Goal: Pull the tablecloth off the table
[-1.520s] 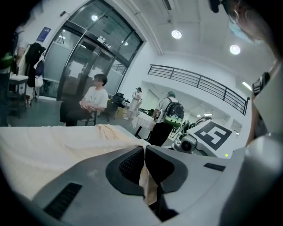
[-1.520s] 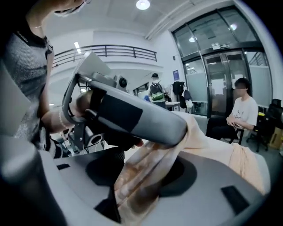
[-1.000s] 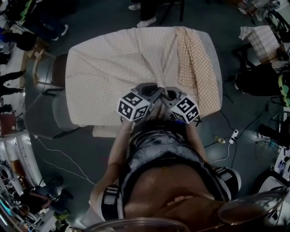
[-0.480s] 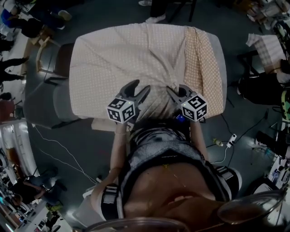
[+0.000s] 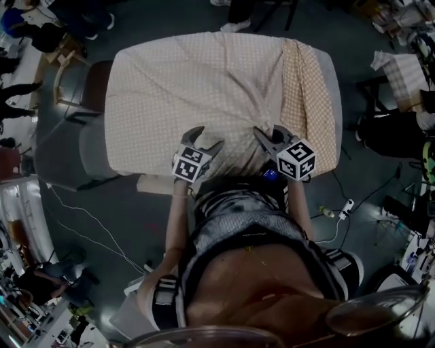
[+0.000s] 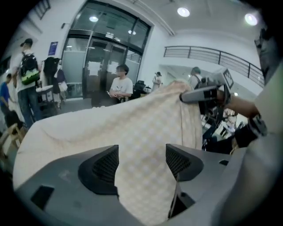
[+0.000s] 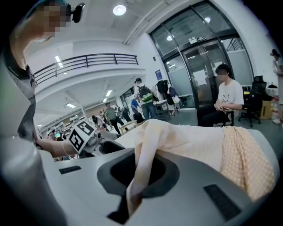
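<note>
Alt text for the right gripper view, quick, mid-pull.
The right hand-held gripper is clamped on a bunched fold of the cream tablecloth, which stretches away behind it. An orange dotted cloth lies at right.

Dark floor [image 5: 129, 211], glass doors [image 6: 101, 57], ceiling lights [image 6: 183, 12]

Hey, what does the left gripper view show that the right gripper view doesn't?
Only the left gripper view: the left gripper up close, its jaws apart after just opening, with the cream tablecloth lying loose between the pads, not pinched.
Only the right gripper view: the right gripper up close, jaws shut on a bunched fold of that cloth, and an orange checked cloth at the far right.
Both: the tablecloth spread out ahead, and a seated person in a white shirt beyond it.
</note>
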`<state>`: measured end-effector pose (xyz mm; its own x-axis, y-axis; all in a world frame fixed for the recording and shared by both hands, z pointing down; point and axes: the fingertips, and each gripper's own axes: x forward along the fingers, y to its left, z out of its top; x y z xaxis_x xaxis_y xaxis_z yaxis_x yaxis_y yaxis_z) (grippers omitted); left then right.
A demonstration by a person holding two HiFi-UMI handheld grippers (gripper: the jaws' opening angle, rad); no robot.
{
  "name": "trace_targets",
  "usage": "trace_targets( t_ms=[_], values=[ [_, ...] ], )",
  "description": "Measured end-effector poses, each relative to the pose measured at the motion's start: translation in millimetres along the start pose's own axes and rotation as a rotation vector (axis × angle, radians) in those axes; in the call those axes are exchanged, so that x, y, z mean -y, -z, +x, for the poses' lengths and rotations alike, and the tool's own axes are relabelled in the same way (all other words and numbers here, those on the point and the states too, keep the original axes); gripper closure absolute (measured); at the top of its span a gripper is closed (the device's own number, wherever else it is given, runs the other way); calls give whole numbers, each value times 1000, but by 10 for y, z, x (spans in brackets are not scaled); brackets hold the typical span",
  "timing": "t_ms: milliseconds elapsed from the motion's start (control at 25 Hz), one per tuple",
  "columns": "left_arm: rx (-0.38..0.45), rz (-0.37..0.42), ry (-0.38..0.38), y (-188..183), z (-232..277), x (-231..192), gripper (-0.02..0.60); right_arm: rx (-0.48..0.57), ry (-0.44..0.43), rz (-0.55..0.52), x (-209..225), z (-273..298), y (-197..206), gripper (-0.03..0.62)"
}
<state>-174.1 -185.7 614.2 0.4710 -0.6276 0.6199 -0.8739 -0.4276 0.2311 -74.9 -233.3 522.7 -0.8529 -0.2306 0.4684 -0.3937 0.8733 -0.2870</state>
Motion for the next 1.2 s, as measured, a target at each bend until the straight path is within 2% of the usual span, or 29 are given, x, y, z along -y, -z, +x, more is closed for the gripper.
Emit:
trace_targets(
  t_ms=[160,240,320,440,520,560,640,760,880,1040,1200],
  values=[
    [-210,268,-18,448,233,-49,267,8,11,12,-37,5,-10,528],
    [-274,358,-10,591,332,-53,267,12,17,18,-58,5,-7,528],
    [-291,398,2,636,422,-28,268,16,24,19,-65,3,-15,527],
    [-292,401,22,647,535,30,288,22,36,22,-65,-9,-15,528],
    [-282,401,19,629,578,41,401,26,43,25,-58,-30,-9,528],
    [-279,399,15,620,592,38,432,27,45,26,-52,-44,-7,528],
    [-271,374,14,606,609,26,491,30,48,28,-39,-70,-1,528],
    [-250,277,23,602,600,7,560,31,50,31,-37,-88,16,528],
    [-202,135,41,554,542,-19,572,30,48,27,-35,-92,1,528],
    [-93,-85,71,392,415,-38,574,33,38,24,-28,-104,-6,527],
    [-15,-143,75,184,304,20,574,30,30,21,-10,-120,12,528]
  ],
)
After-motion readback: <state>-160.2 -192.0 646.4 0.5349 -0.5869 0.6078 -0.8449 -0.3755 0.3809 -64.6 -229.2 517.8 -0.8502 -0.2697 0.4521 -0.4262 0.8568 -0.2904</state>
